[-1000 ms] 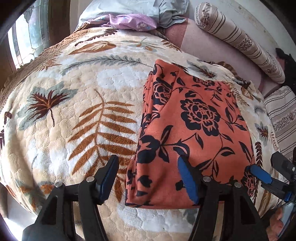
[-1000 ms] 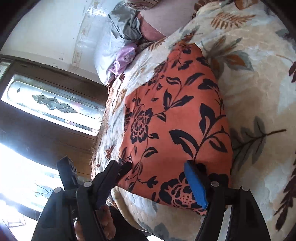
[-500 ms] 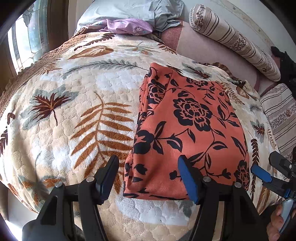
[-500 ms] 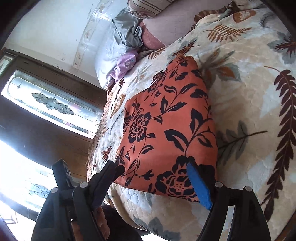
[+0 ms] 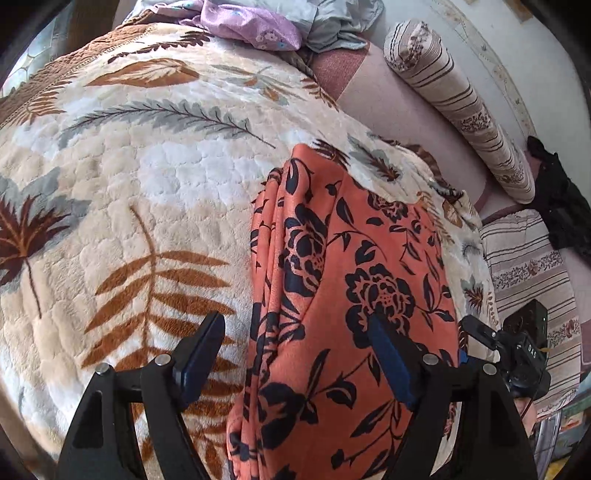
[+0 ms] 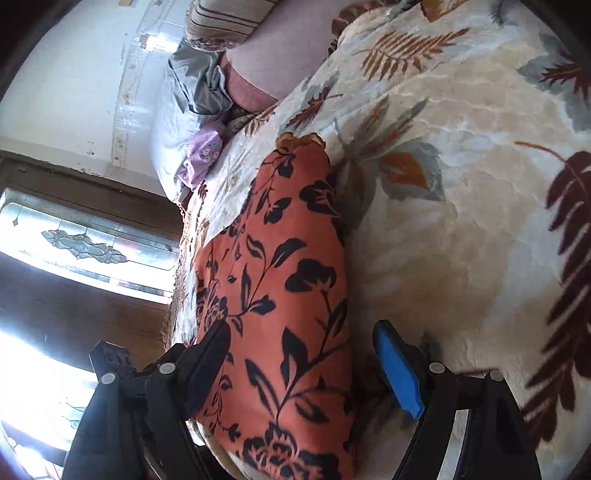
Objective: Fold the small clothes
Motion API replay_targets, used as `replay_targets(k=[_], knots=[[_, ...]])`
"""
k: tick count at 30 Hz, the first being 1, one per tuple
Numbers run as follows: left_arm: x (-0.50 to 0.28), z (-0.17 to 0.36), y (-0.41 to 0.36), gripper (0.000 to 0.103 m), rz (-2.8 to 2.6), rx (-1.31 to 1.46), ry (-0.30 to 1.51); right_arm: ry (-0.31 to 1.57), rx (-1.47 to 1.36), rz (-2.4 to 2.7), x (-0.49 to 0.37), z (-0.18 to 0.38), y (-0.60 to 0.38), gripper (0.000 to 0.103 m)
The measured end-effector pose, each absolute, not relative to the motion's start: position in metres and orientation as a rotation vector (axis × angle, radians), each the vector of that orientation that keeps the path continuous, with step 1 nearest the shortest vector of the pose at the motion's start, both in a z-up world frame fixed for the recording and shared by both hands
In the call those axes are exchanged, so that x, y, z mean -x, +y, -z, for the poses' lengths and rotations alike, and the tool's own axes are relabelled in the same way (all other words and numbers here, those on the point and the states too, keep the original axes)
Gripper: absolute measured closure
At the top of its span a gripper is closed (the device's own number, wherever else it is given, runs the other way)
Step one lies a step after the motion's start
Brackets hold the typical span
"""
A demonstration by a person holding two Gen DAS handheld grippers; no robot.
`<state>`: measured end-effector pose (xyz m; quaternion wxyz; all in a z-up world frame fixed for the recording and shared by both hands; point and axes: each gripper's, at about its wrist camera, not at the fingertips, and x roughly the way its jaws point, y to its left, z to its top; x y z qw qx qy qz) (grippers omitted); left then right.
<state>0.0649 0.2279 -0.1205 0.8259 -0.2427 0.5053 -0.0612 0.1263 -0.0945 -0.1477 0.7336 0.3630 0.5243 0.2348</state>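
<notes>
An orange garment with black flowers (image 5: pixel 343 295) lies folded on the leaf-patterned blanket (image 5: pixel 140 177). My left gripper (image 5: pixel 299 354) is open, low over the garment's near left edge, its jaws straddling that edge. My right gripper (image 6: pixel 306 365) is open, straddling the garment (image 6: pixel 284 280) at its near right edge. The right gripper also shows in the left wrist view (image 5: pixel 509 350), beside the garment's right edge. Neither gripper holds the cloth.
A pile of grey and purple clothes (image 5: pixel 258 26) lies at the far end of the bed. A striped bolster (image 5: pixel 461 107) and a striped cushion (image 5: pixel 528 280) lie on the right. A dark wooden window frame (image 6: pixel 74 236) stands beside the bed.
Both grippers have moved in closer and lower over the garment's near end. The garment now fills more of each view and sits between the open jaws.
</notes>
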Motion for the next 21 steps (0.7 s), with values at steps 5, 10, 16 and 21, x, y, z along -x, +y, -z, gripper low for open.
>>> replay_targets(k=[5, 10, 16, 21], knots=[[-0.072, 0.137, 0.212, 0.054, 0.169, 0.478, 1.12, 1.227, -0.663, -0.534, -0.146, 0.158, -0.056, 0.061], [-0.066, 0.11, 0.195, 0.078, 0.137, 0.406, 1.054, 1.128, -0.376, -0.543, -0.137, 0.108, -0.037, 0.071], [-0.081, 0.067, 0.138, 0.078, 0.24, 0.382, 0.924, 0.946, -0.276, -0.506, -0.13, 0.046, -0.079, 0.071], [-0.117, 0.095, 0.083, 0.068, 0.244, 0.341, 0.996, 0.969, -0.387, -0.413, -0.156, 0.065, -0.158, 0.063]])
